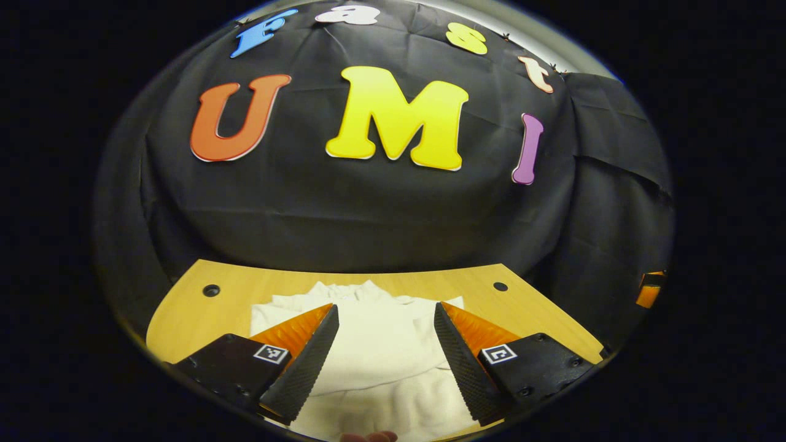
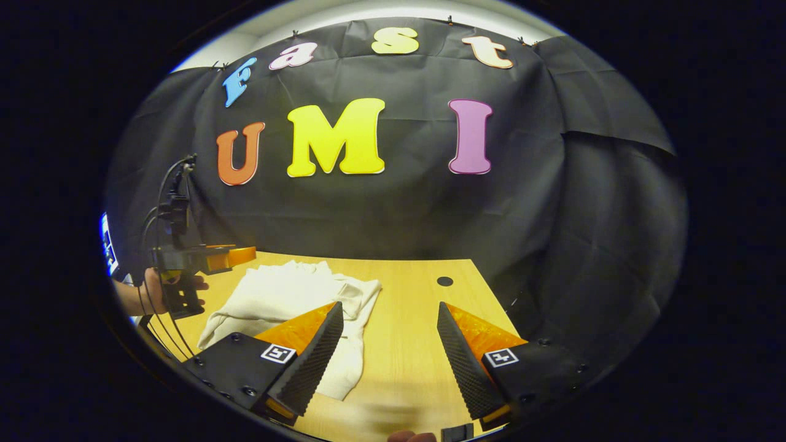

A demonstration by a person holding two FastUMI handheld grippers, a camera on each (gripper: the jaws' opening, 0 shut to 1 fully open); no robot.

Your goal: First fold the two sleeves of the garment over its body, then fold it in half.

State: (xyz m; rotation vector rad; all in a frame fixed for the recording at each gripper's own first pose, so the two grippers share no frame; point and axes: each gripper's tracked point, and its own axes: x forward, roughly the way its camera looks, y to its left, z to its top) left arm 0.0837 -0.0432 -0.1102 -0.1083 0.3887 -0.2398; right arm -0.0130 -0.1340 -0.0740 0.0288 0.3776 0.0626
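Your left gripper [image 1: 385, 350] and right gripper [image 2: 390, 350] both gape, empty; garment [image 2: 288, 301] looks partly folded on the table [image 2: 411, 344] — halving seems left.

Garment [image 1: 381, 344] cream-white on tan wood table [image 1: 190, 313]. Gripper fingers [image 1: 304, 362] orange, black ribbed pads, black-white square markers beside them.

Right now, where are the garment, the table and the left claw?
garment [image 1: 381, 344], left gripper view, on the white cloth between the fingers.
table [image 2: 417, 294], right gripper view, on bare wood right of the garment.
left claw [image 2: 236, 256], right gripper view, on its orange finger end, held by a hand.
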